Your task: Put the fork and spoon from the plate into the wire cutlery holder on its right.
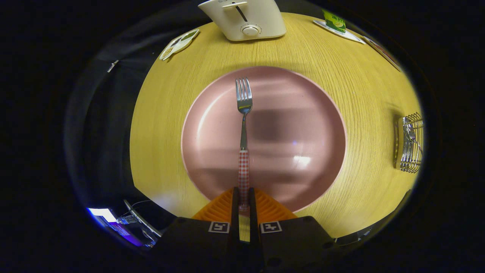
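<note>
Gripper (243, 203) fingers drawn together on the end of the fork (243, 125) handle; both fingers press against the red-and-white checked grip, one on each side. The fork runs straight ahead from the fingers, the checked handle nearest them, then the bare metal neck, then the tines farthest away, pointing toward the toaster (245, 21). Whether the fork is lying on the plate or lifted just clear of it cannot be told from this angle.

Pink plate (303, 125) sits directly ahead of and under the fingers on the round wooden table (170, 113). Apart from the fork over it, the plate's surface carries just reflections and a dark shadow to the right of the fork's neck.

Wire cutlery holder (411, 142) stands well off to the right of the plate, near the table's rim. A metal utensil shows inside it among the wires; its type is too small to settle.

Cream toaster stands beyond the plate at the far side of the table. A small dish (178, 43) lies to the toaster's left. A green packet on a white tray (337, 24) lies to its right.
</note>
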A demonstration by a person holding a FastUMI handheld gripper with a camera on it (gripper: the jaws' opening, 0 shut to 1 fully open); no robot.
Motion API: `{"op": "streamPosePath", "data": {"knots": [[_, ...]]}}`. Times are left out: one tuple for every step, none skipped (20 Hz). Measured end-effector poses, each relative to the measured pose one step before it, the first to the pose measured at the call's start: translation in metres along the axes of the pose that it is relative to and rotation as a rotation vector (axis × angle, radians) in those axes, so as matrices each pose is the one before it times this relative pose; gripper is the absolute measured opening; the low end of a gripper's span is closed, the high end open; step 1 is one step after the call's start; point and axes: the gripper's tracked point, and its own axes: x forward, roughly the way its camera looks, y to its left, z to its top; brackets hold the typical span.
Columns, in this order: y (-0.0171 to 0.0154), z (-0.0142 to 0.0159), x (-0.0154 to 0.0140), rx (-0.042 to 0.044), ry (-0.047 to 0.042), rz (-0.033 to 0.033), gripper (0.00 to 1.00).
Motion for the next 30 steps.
{"op": "streamPosePath", "data": {"knots": [[0.00159, 0.00014, -0.00164, -0.01013, 0.00052, 0.01955, 0.13], [0.00067, 0.00127, -0.00310, -0.00616, -0.00463, 0.01881, 0.13], [0.00035, 0.00134, -0.00424, -0.00619, -0.00833, 0.01514, 0.13], [-0.00036, -0.00001, -0.00418, -0.00592, -0.00731, 0.00855, 0.13], [-0.00289, 0.00079, -0.00418, -0.01555, -0.01271, -0.00029, 0.13], [-0.00351, 0.00103, -0.00598, -0.01870, -0.01511, 0.00046, 0.13], [-0.00411, 0.00053, -0.00411, -0.01312, -0.01843, 0.00065, 0.13], [-0.00329, 0.00115, -0.00682, -0.00685, -0.00478, -0.00037, 0.10], [-0.00295, 0.00020, -0.00829, -0.00821, 0.00002, 0.00831, 0.08], [-0.00415, -0.00015, -0.00385, -0.00452, -0.01083, -0.00352, 0.08], [-0.00361, 0.00214, -0.00417, 0.00033, -0.01118, -0.00092, 0.08], [-0.00202, 0.00210, -0.00499, 0.00556, -0.01279, 0.00614, 0.08], [-0.00235, 0.00190, -0.00629, 0.00802, -0.01100, 0.00441, 0.08], [-0.00104, 0.00120, -0.00537, 0.00497, -0.00616, 0.00848, 0.08], [-0.00098, 0.00266, -0.00638, 0.00582, -0.01275, 0.00628, 0.08], [-0.00130, 0.00127, -0.00550, 0.00065, -0.00697, 0.00721, 0.08], [-0.00173, 0.00213, -0.00475, 0.00174, -0.01276, 0.00431, 0.08], [-0.00209, 0.00090, -0.00407, -0.00135, -0.00794, 0.00070, 0.08], [-0.00209, 0.00045, -0.00218, 0.00236, -0.00354, 0.00184, 0.08], [-0.00124, 0.00050, -0.00149, 0.00859, -0.00754, 0.00387, 0.08], [-0.00003, 0.00023, -0.00042, 0.00605, -0.00177, 0.00803, 0.08], [-0.00070, -0.00110, -0.00067, 0.00486, -0.00190, 0.00408, 0.08], [-0.00031, 0.00014, -0.00159, 0.00123, -0.00606, 0.00338, 0.08], [0.00049, 0.00020, -0.00199, -0.00483, -0.00441, 0.00230, 0.08], [-0.00032, 0.00113, -0.00327, -0.00790, -0.00683, 0.00177, 0.08], [0.00016, -0.00113, -0.00434, -0.00920, -0.00255, 0.00205, 0.08], [-0.00066, 0.00049, -0.00495, -0.00245, -0.00429, 0.00033, 0.08], [-0.00160, -0.00056, -0.00602, 0.00120, 0.00010, 0.00071, 0.08], [-0.00095, 0.00017, -0.00579, 0.00679, -0.00097, 0.00499, 0.08], [-0.00081, 0.00101, -0.00645, 0.01296, -0.00576, 0.00495, 0.08]]}}
